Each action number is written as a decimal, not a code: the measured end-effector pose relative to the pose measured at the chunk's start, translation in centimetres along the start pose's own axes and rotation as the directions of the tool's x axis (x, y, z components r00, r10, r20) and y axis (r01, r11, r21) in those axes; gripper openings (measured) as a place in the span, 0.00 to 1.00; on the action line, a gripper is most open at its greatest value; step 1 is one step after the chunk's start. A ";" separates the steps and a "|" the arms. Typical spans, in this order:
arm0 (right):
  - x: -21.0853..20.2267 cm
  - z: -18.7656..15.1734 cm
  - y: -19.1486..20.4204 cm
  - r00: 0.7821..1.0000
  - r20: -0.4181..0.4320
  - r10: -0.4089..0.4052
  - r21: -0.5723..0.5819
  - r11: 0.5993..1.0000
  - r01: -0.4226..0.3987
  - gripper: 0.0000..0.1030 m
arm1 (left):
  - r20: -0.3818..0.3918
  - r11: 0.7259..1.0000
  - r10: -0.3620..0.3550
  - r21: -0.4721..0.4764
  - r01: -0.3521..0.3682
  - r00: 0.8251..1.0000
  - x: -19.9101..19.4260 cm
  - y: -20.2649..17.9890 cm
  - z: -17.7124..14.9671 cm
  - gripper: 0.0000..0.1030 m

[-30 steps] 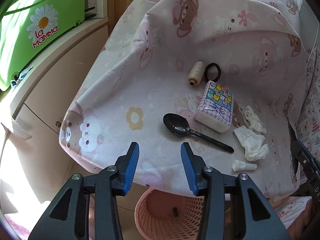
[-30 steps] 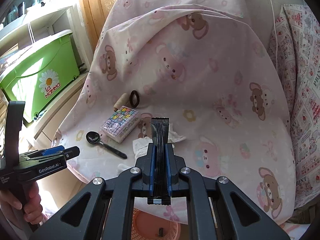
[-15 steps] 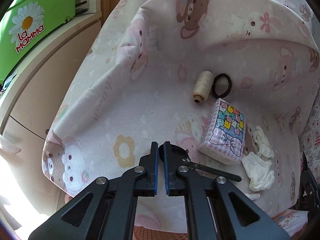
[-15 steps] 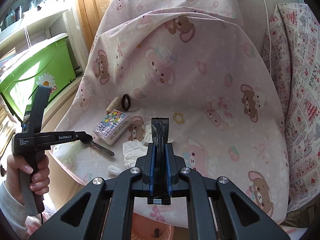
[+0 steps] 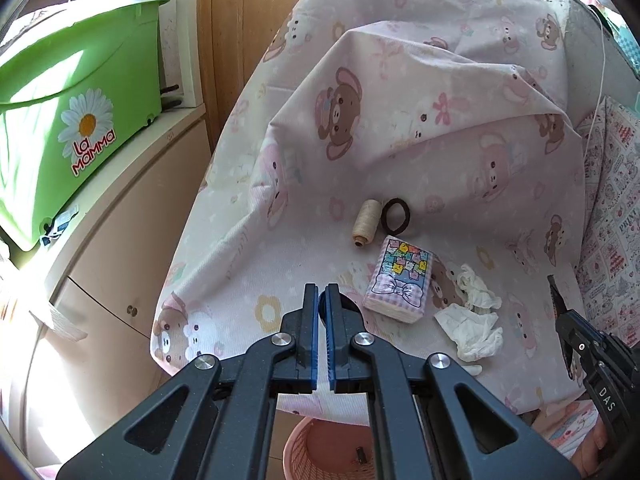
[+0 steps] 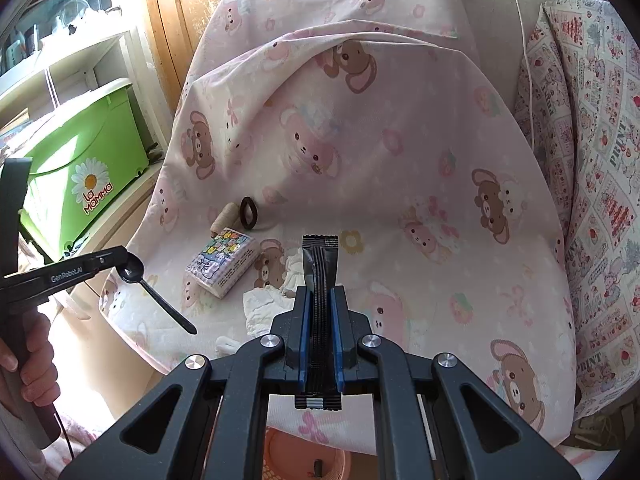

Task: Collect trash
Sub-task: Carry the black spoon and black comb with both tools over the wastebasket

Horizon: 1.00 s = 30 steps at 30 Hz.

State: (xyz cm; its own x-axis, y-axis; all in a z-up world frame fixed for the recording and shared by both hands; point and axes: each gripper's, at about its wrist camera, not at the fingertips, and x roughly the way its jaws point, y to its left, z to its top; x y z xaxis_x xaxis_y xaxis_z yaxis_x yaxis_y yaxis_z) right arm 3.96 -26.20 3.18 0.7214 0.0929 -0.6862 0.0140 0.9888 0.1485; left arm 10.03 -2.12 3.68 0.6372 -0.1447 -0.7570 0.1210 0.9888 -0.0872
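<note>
Black spoon (image 6: 134,271) clamped in left hand-held gripper (image 6: 127,261); right hand-held gripper (image 6: 319,296) clamps one wrapper (image 6: 319,260).

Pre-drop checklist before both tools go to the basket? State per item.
1. Left tool shut on black spoon, gripped at the bowl: ok.
2. Spoon lifted clear of the sheet: ok; handle hangs down, tip close to the cloth.
3. Right tool shut on black wrapper: ok.
4. Pink basket below the seat edge, mouth unobstructed: ok in the part visible.
5. Trash left: crumpled tissues on the sheet: not ok.
6. Whether the spoon grip is secure: cannot tell.
</note>
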 end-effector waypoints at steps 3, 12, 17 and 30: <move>-0.2 -0.1 0.0 1.000 0.002 0.003 0.000 1.000 -0.003 0.10 | 0.001 1.000 -0.010 0.007 0.010 1.000 -0.5 0.0 -0.1 0.03; -1.1 -0.3 -0.3 0.999 0.012 0.035 0.006 0.999 -0.035 0.11 | 0.002 1.000 -0.031 0.004 0.031 1.000 -2.8 -0.1 -1.0 0.03; -1.8 -0.8 0.4 0.993 -0.004 0.115 0.002 0.993 -0.115 0.10 | 0.018 0.994 -0.106 0.032 0.105 0.994 -5.0 -0.5 -2.2 0.03; -3.1 -3.9 3.4 0.961 -0.100 0.257 -0.044 0.964 -0.262 0.11 | -0.064 0.990 -0.111 0.085 0.117 0.992 -2.9 -2.1 -8.0 0.03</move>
State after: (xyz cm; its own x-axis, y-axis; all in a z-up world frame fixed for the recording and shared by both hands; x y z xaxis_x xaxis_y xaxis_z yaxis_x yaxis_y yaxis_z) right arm -0.91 -22.65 3.05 0.6279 0.3550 -0.6926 -0.2058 0.9340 0.2921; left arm 1.82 -3.47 0.92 0.5699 -0.2513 -0.7823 0.2590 0.9585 -0.1192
